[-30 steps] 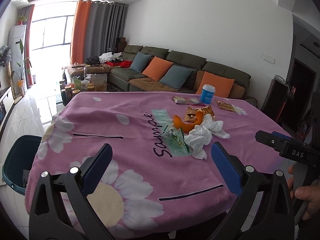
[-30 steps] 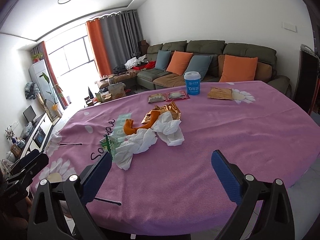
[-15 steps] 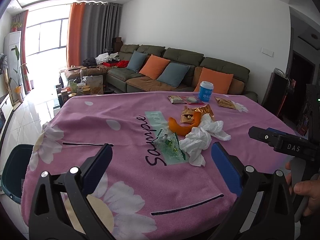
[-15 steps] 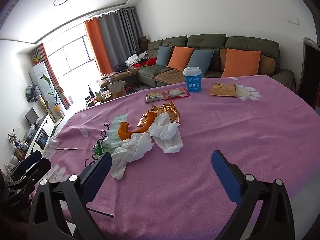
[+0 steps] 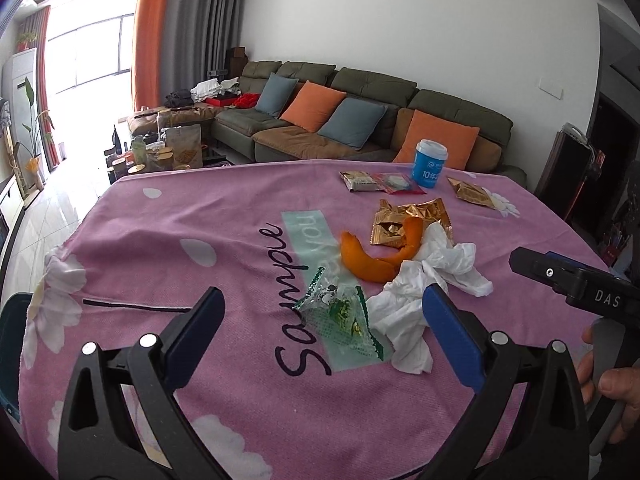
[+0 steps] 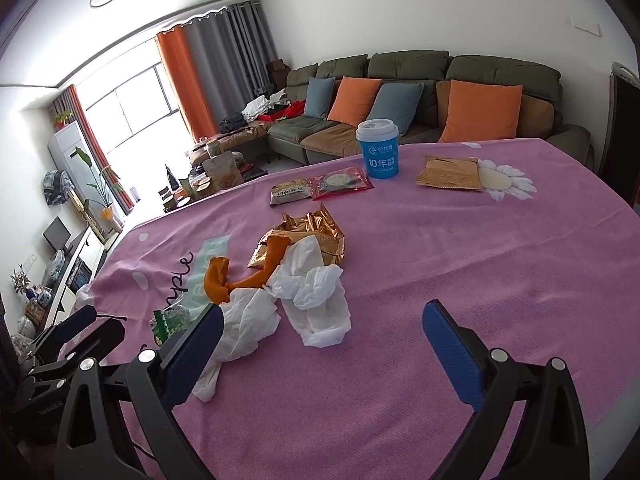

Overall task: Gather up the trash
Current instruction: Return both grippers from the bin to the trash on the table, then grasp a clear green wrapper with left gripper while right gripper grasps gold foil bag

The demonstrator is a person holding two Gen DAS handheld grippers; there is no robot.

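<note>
The trash sits in a little heap near the middle of the table's pink cloth point(image 5: 224, 216). There is crumpled white tissue point(image 5: 416, 300), an orange peel point(image 5: 372, 260) touching it, a shiny gold wrapper point(image 5: 400, 220) just behind the peel, and a green and clear wrapper point(image 5: 340, 312) in front. Farther back stand a blue cup point(image 5: 430, 164) and some flat snack packets point(image 6: 320, 188).

Compared with a second ago, the heap looks bigger and closer in both of our views, so we have moved in toward it. In the right view the tissue now reaches our left finger pad.

Our left gripper point(image 5: 324, 336) hovers low over the cloth with its jaws wide apart, the green wrapper between them. Our right gripper point(image 6: 320, 344) is spread wide too, holding nothing. A hand point(image 5: 612, 384) grips the right tool's handle. A dark green bin point(image 5: 10, 344), we think, peeks in beside the table's left edge.
</note>
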